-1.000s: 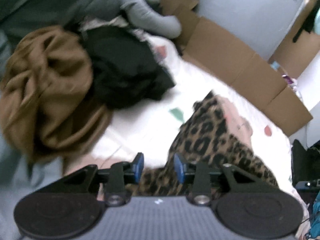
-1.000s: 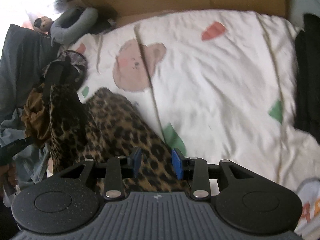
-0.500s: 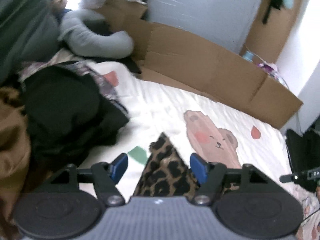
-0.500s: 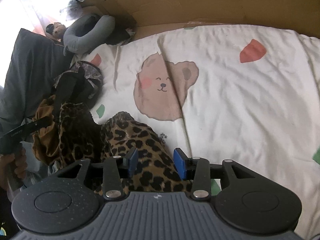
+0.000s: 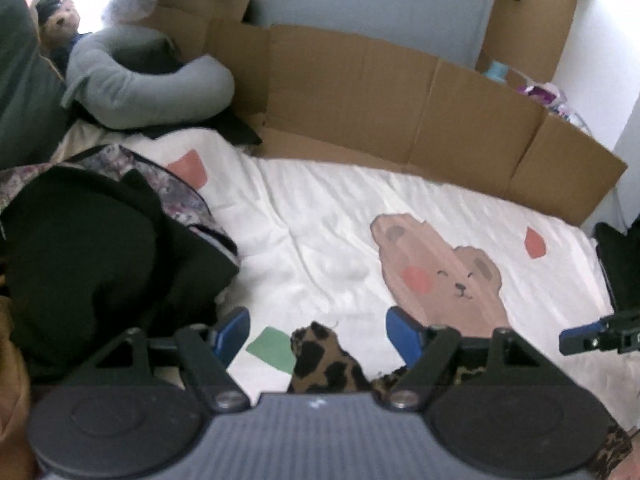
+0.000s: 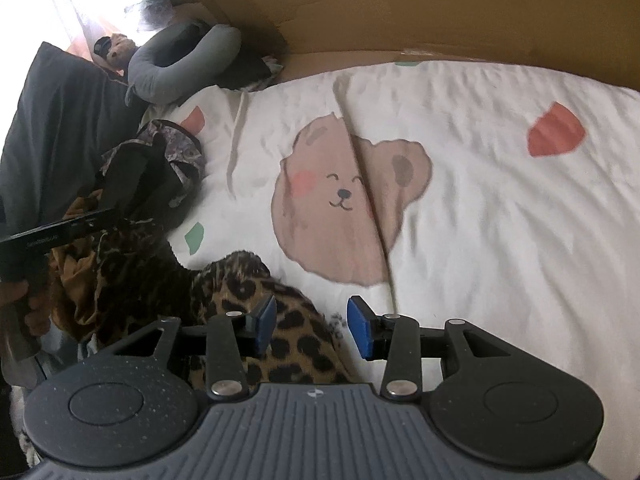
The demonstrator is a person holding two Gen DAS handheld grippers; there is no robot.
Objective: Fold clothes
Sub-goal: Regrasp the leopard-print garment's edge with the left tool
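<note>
So your leopard-print garment (image 6: 276, 312) is sitting bunched at the near edge of the white bear-print sheet (image 6: 480, 208), not flat and not folded in any way I can make out. In the right wrist view it runs from under your right gripper (image 6: 311, 326) off to the left toward the clothes pile (image 6: 132, 184), so its long axis is roughly left-right across the front of the bed, with a rounded hump poking away from you toward the bear. Your right gripper has its fingers spread wide with nothing pinched, and the cloth lies right under and just left of the gap. Your left gripper (image 5: 318, 332) is also wide apart and holding nothing; a little tip of the leopard fabric (image 5: 320, 356) sticks up between its fingers, pointing away from you. Both are about equally close, each over one end. Can't tell which end is the hem or collar, it's too scrunched. The black garment (image 5: 100, 264) sits just left of your left gripper, apart from the leopard one.
</note>
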